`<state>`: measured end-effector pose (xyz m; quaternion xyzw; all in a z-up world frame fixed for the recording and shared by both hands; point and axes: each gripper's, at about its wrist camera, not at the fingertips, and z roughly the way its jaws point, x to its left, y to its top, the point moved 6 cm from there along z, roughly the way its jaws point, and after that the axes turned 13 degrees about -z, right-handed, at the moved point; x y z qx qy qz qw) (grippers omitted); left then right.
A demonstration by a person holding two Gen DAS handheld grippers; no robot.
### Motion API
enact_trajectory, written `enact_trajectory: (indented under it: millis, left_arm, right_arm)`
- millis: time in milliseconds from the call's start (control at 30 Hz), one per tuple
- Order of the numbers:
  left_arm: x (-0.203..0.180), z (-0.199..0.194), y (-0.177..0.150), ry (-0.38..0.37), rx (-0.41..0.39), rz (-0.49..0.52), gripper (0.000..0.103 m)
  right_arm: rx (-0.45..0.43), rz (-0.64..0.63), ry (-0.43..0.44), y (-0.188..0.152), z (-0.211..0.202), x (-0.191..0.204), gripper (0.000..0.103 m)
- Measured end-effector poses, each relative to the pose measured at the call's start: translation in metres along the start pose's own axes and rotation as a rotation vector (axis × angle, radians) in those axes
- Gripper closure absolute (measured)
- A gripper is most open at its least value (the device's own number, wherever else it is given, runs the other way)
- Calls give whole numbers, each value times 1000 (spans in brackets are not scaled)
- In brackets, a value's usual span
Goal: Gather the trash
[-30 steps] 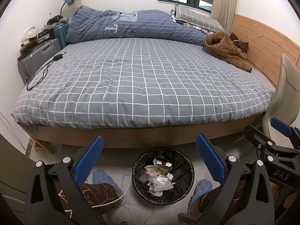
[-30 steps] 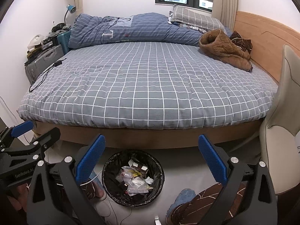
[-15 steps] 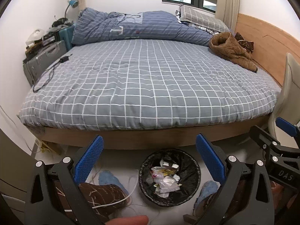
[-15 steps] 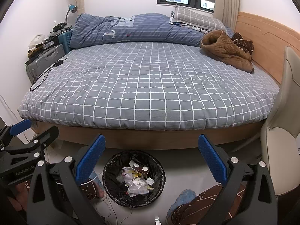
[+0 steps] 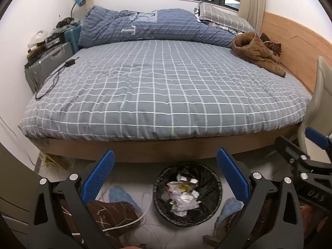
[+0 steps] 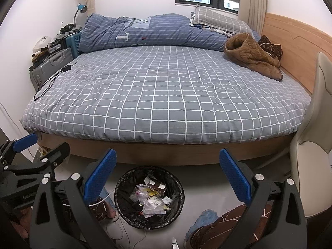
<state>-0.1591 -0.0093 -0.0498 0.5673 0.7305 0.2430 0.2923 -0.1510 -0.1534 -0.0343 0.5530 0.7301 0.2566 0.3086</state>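
Bedroom floor: one trash bin (image 5: 187,193), wrappers inside; left tool (image 5: 166,178), right tool (image 6: 168,178) both spread wide, empty.

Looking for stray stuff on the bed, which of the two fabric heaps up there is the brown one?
The fleece garment by the wooden headboard, on the bed's right side. The other heap, the rolled duvet under the window, is blue striped.

One trash bin (image 6: 149,197), one bed (image 6: 166,95), two grippers, one suitcase (image 6: 50,66), one lamp (image 6: 79,10), one chair (image 6: 311,141).
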Motion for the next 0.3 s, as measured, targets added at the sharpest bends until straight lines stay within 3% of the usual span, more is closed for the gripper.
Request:
enact_trajectory:
  millis: [300]
  left_arm:
    - [11,1,3,6,-1,-11,6]
  right_arm:
    - [-2,3,-3,0,3,-1,8]
